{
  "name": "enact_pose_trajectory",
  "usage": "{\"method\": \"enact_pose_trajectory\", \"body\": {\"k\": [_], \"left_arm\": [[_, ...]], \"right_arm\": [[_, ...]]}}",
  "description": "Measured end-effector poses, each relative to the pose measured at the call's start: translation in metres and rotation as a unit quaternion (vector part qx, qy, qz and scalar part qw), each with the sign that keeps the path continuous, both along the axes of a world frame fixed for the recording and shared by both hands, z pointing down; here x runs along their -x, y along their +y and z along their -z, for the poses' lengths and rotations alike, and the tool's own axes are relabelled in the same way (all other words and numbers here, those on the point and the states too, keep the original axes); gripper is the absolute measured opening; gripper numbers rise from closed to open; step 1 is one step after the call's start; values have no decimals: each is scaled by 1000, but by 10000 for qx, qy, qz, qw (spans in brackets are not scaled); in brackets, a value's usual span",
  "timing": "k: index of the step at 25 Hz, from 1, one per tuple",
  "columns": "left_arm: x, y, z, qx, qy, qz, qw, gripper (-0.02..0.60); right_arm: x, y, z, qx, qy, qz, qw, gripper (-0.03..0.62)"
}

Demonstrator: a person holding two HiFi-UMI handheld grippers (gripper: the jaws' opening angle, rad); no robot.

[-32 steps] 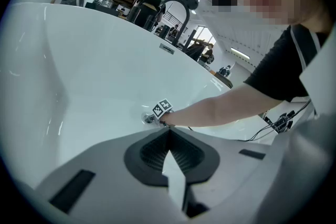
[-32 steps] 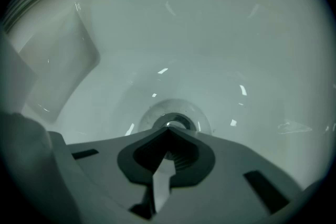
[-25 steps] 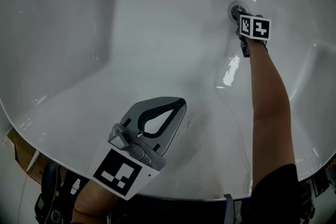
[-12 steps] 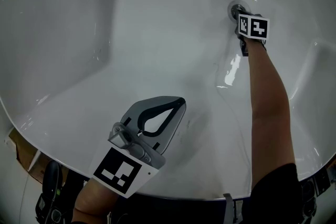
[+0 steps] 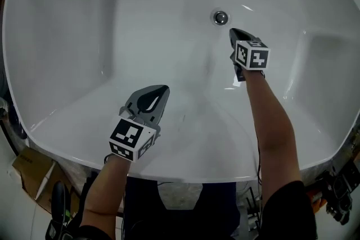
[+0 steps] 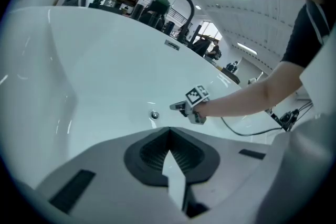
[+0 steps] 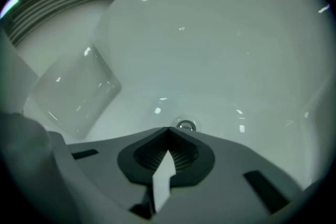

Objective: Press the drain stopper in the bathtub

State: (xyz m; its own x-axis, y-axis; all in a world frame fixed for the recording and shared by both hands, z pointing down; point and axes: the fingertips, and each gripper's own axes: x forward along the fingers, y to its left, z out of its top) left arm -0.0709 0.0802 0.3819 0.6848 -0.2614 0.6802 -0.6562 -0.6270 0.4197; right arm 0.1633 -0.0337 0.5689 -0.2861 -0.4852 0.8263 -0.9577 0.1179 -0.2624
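Observation:
The round chrome drain stopper [image 5: 220, 17] sits in the floor of the white bathtub [image 5: 140, 25]. My right gripper [image 5: 233, 34] is shut and empty, its tip a short way in front of the stopper and clear of it. In the right gripper view the drain stopper [image 7: 185, 125] shows just past the closed tips of the right gripper [image 7: 168, 129]. My left gripper [image 5: 161, 89] hangs shut and empty over the near slope of the tub. The left gripper view shows the left gripper [image 6: 169, 129], the drain stopper [image 6: 154, 115] and the right gripper [image 6: 174, 107] far ahead.
The bathtub's near rim [image 5: 185, 174] runs across the bottom of the head view, with cardboard [image 5: 31, 174] and gear on the floor beyond it. Recessed sloped ends [image 5: 62, 19] flank the tub floor. A cable [image 6: 247, 131] trails from the right arm.
The right gripper has pulled back from the drain stopper, which now shows fully uncovered. The head view has risen and takes in the whole tub. The left gripper stays over the near slope.

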Motion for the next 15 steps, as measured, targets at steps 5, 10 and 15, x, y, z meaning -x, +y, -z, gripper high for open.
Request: {"method": "enact_pose_trajectory", "body": {"k": [5,10,15], "left_arm": [[-8,0,39,-196,-44,-136,9997,6],[-34,-12,83,-341,230,-167,9990,6],[-45,-5,129,-322,364,-360,9982,6]], "right_arm": [[3,55,115,-467,-422,-129,9979,12],[-12,74,212,-1042,-586,-508,9915,12],[-5,92,300,-1452,-822,-844,9824,12]]}}
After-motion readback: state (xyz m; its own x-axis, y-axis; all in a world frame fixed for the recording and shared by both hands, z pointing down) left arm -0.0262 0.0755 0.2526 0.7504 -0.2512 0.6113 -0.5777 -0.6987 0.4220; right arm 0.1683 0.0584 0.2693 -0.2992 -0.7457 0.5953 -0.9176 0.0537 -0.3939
